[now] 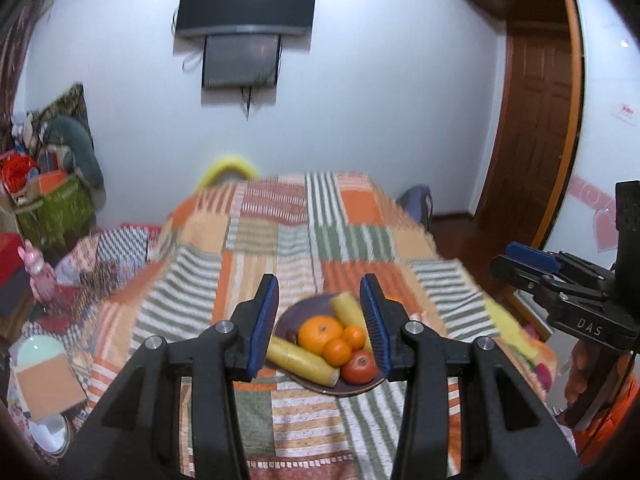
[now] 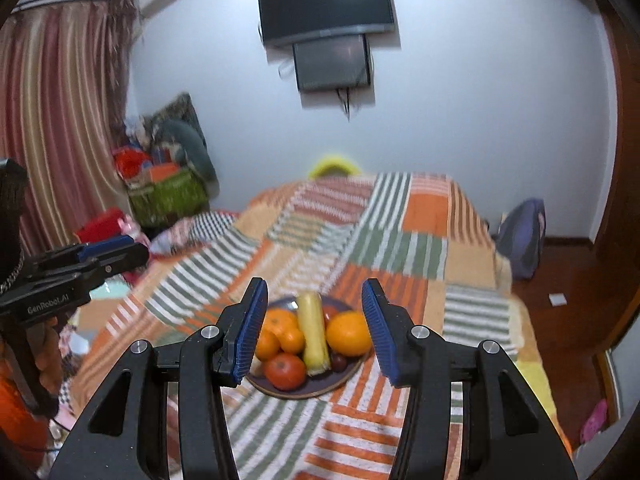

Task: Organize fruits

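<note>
A dark purple round plate (image 1: 289, 317) is seen resting on the orange, green and white striped patchwork bedspread (image 1: 288, 232), loaded with a large orange (image 1: 318, 334), two small tangerines (image 1: 337, 351), a red tomato (image 1: 359, 367) and two pale yellow elongated fruits (image 1: 300, 360). The left gripper (image 1: 319, 326) is held spread open above the plate, nothing clasped between its blue-padded fingers. The right gripper (image 2: 315, 330) is likewise held released, its jaws framing the same plate without contact
</note>
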The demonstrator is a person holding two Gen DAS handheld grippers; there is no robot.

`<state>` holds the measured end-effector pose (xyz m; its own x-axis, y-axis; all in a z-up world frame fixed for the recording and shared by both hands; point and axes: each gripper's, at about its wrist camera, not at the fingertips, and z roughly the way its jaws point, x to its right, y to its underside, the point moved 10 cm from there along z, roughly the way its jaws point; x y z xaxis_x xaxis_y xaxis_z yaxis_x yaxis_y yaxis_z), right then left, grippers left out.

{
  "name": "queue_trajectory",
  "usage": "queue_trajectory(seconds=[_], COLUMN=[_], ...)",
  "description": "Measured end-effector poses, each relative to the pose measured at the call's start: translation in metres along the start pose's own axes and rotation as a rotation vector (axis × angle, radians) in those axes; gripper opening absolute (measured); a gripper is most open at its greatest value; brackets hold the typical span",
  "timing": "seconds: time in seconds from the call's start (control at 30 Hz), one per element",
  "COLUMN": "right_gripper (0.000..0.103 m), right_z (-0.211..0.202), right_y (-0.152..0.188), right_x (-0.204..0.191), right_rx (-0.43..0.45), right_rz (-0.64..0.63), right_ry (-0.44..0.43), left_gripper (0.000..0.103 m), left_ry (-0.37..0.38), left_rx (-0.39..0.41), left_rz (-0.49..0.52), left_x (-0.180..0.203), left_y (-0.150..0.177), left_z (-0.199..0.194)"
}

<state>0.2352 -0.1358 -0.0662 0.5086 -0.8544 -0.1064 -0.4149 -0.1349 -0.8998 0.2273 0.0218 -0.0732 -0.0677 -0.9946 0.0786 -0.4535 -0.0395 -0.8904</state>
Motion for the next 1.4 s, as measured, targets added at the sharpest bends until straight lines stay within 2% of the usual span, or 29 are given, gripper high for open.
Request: queue_trajectory(seconds=[0.2,0.27,0.33,0.47,0.5,0.53,0.6,0.7,0.93,1.03,1.4], right_gripper=[0.046,0.048,0.053,0.055,0.059,0.068,0.077,0.078,0.095,0.103,0.103], right_z=[-0.037,-0.048,-0.054,-0.063,-0.066,-0.068,-0.073,-0.077,-0.086,-0.090,-0.098], right_y=[-0.019,-0.021,-0.022,-0.020,-0.020,-0.019,-0.020,-0.022,-0.019,-0.016,-0.016], right_x=[-0.020,-0.025,-0.028,-0.032,-0.033,-0.034,-0.033,-0.036,-0.040,-0.042,-0.040], right_rx=[0.102,0.128,0.145,0.166,0.169,0.178,0.201,0.214,0.239,0.253,0.269], right_rz=[-0.020,-0.017,-0.015,-0.013,-0.014,-0.014,-0.018,-0.030,-0.029,-0.026,-0.016], right_ry=[-0.009,-0.016,-0.014,-0.011,-0.010,-0.002,0.022,0.033,0.058,0.069,0.086], left_gripper=[0.042,0.046,0.055,0.062,0.065,0.069,0.074,0.078,0.096,0.100,0.103], left_ry=[0.009,0.002,-0.004,-0.013,-0.017,-0.019,-0.024,-0.017,-0.026,-0.029,-0.031], left_rx=[0.110,0.136,0.164,0.197,0.204,0.209,0.221,0.228,0.251,0.257,0.262], left_rz=[0.015,0.021,0.023,0.037,0.041,0.042,0.042,0.040,0.045,0.042,0.044], left_x=[0.018,0.021,0.024,0.032,0.034,0.035,0.037,0.039,0.043,0.043,0.045], left_y=[-0.021,-0.024,-0.025,-0.025,-0.024,-0.023,-0.021,-0.019,-0.017,-0.015,-0.013], left_z=[-0.054,-0.066,-0.079,-0.099,-0.103,-0.106,-0.113,-0.119,-0.130,-0.131,-0.131])
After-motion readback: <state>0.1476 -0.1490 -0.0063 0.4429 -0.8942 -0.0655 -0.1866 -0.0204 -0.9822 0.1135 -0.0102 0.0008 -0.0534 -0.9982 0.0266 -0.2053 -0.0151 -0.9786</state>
